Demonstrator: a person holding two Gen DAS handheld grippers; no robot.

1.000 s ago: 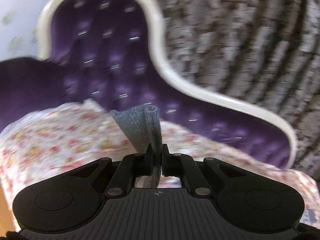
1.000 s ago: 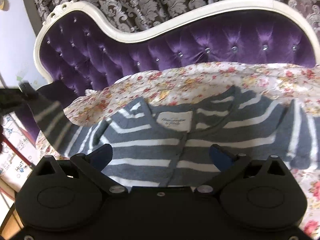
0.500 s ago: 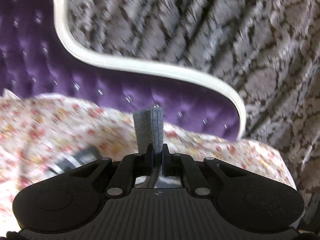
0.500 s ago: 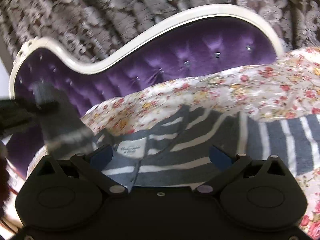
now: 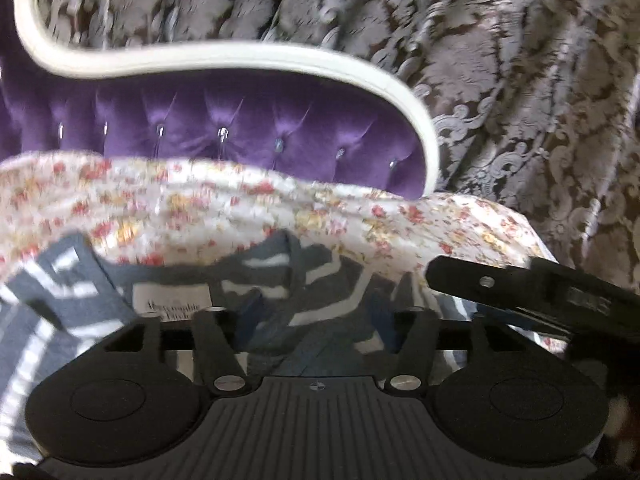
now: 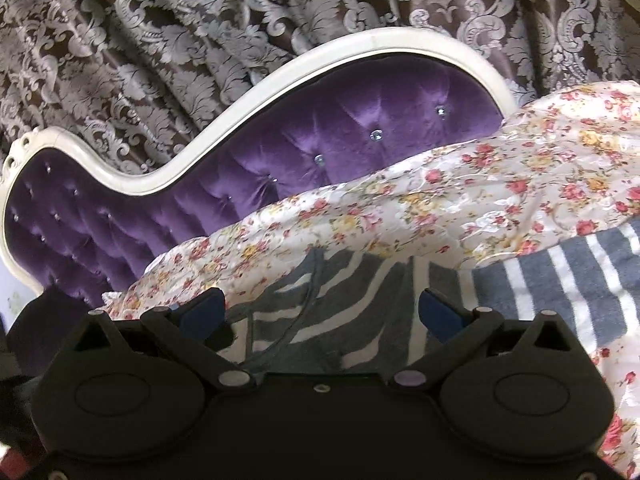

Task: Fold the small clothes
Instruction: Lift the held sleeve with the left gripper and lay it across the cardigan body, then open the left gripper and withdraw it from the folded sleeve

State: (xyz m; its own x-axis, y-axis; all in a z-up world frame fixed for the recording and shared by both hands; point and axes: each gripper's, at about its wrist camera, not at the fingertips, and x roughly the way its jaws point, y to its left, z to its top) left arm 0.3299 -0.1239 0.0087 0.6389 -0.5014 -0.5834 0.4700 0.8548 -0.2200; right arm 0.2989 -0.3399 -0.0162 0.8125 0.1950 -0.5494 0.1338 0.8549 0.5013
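Observation:
A small grey sweater (image 5: 320,280) with white stripes lies on the floral sheet (image 5: 200,208), its white neck label (image 5: 172,304) facing up. My left gripper (image 5: 314,316) hovers low over the sweater's chest just right of the label. Its jaws are opening, and the fabric lies loose under them with no pad pressing on it. My right gripper (image 6: 320,312) stands open over the striped body (image 6: 352,300), nothing pinched. A striped sleeve (image 6: 560,288) spreads out to its right. The right gripper's black body (image 5: 520,288) shows at the right of the left wrist view.
The sheet covers a purple tufted sofa (image 6: 320,140) with a white curved frame (image 6: 280,76). A brown and silver damask curtain (image 6: 160,20) hangs behind it. The sheet rises in a fold (image 6: 520,168) behind the sweater.
The left gripper swung right and down onto the sweater and let go of the grey sleeve it pinched; its jaws now stand apart. The right gripper drifted sideways, still open.

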